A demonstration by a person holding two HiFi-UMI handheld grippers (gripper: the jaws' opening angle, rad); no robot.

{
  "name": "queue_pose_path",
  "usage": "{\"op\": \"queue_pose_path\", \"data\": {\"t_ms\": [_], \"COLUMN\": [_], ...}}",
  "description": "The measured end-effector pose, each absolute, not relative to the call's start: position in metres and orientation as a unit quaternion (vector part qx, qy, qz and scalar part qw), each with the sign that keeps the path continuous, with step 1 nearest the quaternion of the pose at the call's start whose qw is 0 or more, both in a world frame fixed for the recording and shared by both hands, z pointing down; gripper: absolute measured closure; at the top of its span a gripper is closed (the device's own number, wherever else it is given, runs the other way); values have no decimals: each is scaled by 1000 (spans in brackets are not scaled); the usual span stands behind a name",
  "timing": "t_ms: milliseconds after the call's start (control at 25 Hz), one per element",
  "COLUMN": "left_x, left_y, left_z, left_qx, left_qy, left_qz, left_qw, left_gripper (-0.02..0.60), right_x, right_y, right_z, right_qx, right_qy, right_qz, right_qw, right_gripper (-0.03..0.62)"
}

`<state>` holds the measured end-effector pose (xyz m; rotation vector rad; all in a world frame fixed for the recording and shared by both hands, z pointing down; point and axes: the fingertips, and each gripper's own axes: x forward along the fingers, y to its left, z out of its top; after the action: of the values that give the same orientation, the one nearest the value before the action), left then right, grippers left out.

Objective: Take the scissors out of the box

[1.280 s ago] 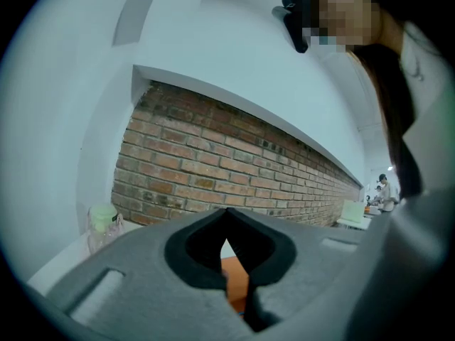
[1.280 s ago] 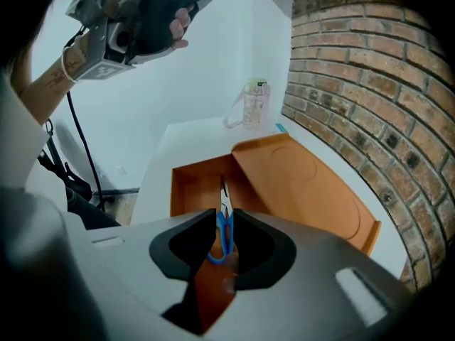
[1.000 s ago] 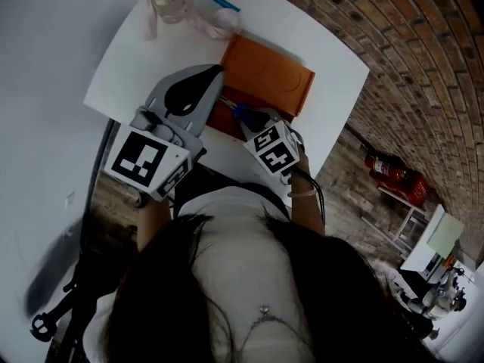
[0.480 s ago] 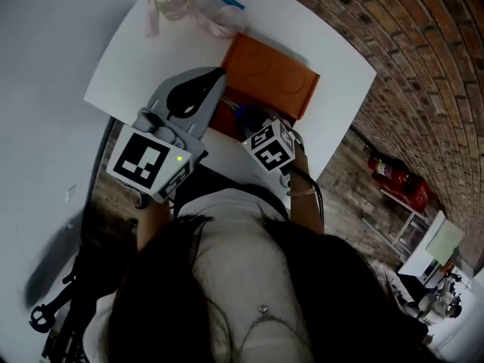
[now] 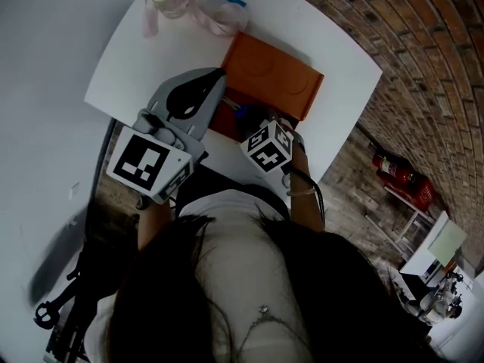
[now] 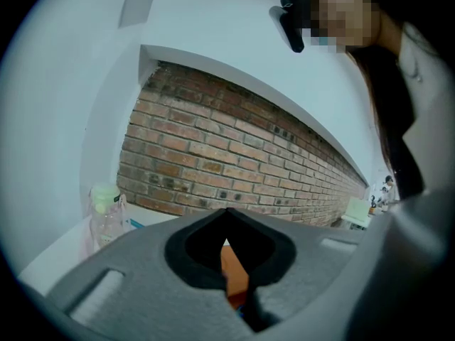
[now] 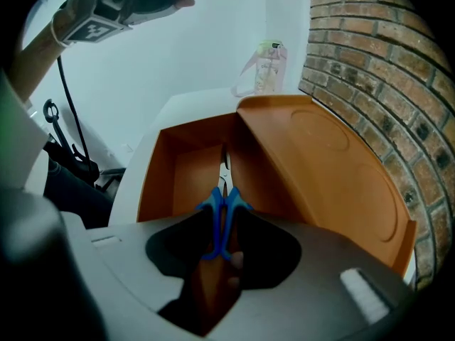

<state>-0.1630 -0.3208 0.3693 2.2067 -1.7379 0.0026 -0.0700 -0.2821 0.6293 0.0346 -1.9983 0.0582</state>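
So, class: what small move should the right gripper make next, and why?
Probably ease the right gripper a little lower over the scissors, ready to close. Its jaws have just been opening and stand wide apart. The blue handles sit between them, not yet pressed, and the scissors lie in the open box.

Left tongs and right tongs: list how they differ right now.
Left tongs look shut with nothing between them. Right tongs stand wide, having just been opening, with the blue-handled scissors between them, not gripped. Left tongs point roughly level toward the brick wall. Right tongs point steeply down into the open orange box. Both are grey.
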Motion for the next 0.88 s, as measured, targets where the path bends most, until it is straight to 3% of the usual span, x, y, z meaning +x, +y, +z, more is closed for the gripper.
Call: {"op": "queue_pose_path", "data": {"t_ms": [440, 880], "left_x": [-165, -164], "left_y": [-321, -321], "left_z": [374, 372], "left_qx": [777, 777], "left_qy": [-607, -606], "left_qz": [11, 8], "left_qw": [167, 168], "left_gripper": [581, 581], "right_x": [-69, -69], "right_y": [-279, -284], "right_z": [633, 634], "right_qx": [16, 22], "right_qy": [-837, -839], "right_qz": [24, 27], "right_qw": [546, 543], "right_gripper": [457, 489]}}
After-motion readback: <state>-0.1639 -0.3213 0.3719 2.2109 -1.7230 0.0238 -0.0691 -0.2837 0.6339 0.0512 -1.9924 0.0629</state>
